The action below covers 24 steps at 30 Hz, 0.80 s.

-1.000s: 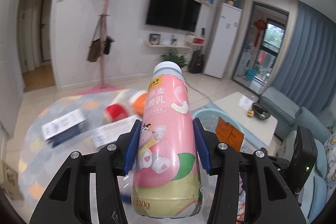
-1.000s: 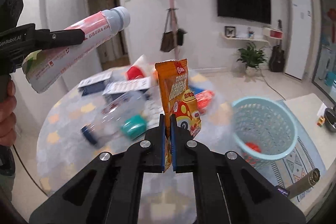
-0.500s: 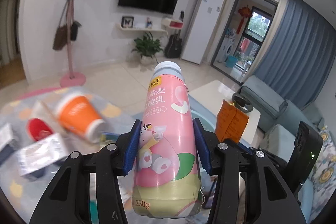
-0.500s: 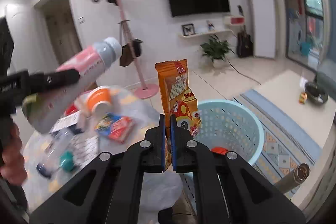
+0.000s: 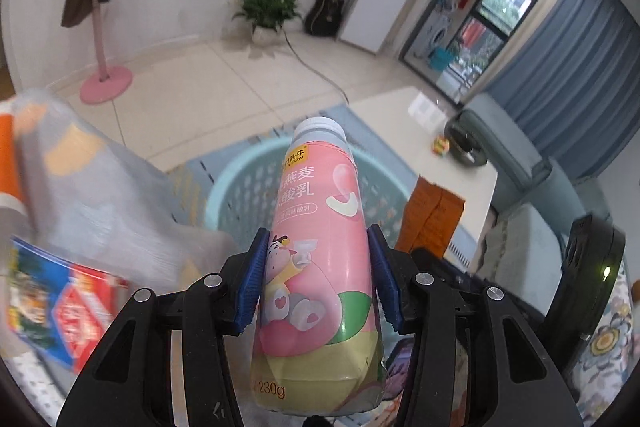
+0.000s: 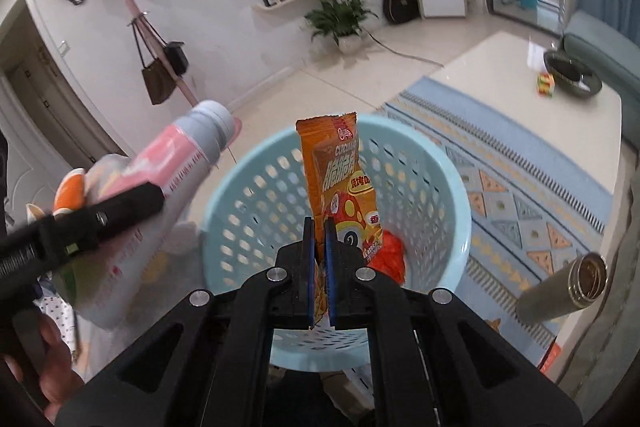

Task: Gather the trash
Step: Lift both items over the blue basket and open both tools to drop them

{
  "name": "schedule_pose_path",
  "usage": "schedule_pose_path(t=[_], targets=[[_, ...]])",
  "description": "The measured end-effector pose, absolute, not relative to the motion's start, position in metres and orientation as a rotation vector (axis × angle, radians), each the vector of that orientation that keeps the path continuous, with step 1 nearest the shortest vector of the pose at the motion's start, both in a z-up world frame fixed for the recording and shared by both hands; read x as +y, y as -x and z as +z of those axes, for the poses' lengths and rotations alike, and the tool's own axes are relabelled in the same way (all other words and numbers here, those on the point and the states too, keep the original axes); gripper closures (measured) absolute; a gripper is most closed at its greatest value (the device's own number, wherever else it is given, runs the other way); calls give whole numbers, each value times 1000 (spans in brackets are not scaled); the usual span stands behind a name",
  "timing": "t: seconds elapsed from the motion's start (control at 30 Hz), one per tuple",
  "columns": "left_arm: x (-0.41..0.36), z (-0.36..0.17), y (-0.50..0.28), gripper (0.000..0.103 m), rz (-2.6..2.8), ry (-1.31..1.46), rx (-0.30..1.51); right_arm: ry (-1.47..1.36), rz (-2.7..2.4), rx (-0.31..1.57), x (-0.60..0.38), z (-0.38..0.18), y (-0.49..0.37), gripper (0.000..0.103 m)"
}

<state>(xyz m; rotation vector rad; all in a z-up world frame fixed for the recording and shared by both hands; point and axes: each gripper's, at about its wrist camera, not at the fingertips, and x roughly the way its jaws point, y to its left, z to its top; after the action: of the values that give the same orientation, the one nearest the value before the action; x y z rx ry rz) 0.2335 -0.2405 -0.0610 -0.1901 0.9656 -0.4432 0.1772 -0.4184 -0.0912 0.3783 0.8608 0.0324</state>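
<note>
Both claws tip steeply downward toward the pale blue basket (image 6: 420, 163) on the floor. The left claw (image 5: 318, 275) is spread about halfway, its blue pads (image 5: 252, 283) pressed against the sides of a pink yoghurt bottle (image 5: 320, 267), which stands cap-forward with its white cap over the basket's near rim. The right claw (image 6: 319, 267) is pressed nearly together, pinching the lower end of an orange snack packet (image 6: 340, 179); the packet stands upright straight above the basket's mouth.

From the right wrist I see into the basket, where a crumpled red wrapper (image 6: 390, 255) lies at the bottom beside the pinched packet. That view also shows the left claw from the side, to the left of the basket, with the bottle slanting up toward the basket and a hand (image 6: 52, 371) gripping the handle below. A metal flask (image 6: 564, 291) lies to the right of the basket.

The left wrist view shows instead the blurred worktop (image 5: 100, 203) to the left of the basket, carrying a red and blue packet (image 5: 60, 307) and an orange cup (image 5: 8, 163) at the edge. The right claw's body and the back of the snack packet appear to the right of the basket.
</note>
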Motion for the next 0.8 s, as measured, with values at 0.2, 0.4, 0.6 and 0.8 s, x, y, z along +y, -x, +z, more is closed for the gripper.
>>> schedule_pose_path(t=[0.2,0.4,0.6,0.8], targets=[[-232,-57,-225,38,-462,190,945,-424,39,922,-431,-109,-185,95],[-228,-19,-200,31,-481,173,857,-427,40,893,-432,-94,-172,65],[-217,19,-158,25,-503,155,774,-403,78,825,-420,-62,-144,55],[-185,56,-108,21,-473,134,679,-342,180,741,-381,-13,-108,48]])
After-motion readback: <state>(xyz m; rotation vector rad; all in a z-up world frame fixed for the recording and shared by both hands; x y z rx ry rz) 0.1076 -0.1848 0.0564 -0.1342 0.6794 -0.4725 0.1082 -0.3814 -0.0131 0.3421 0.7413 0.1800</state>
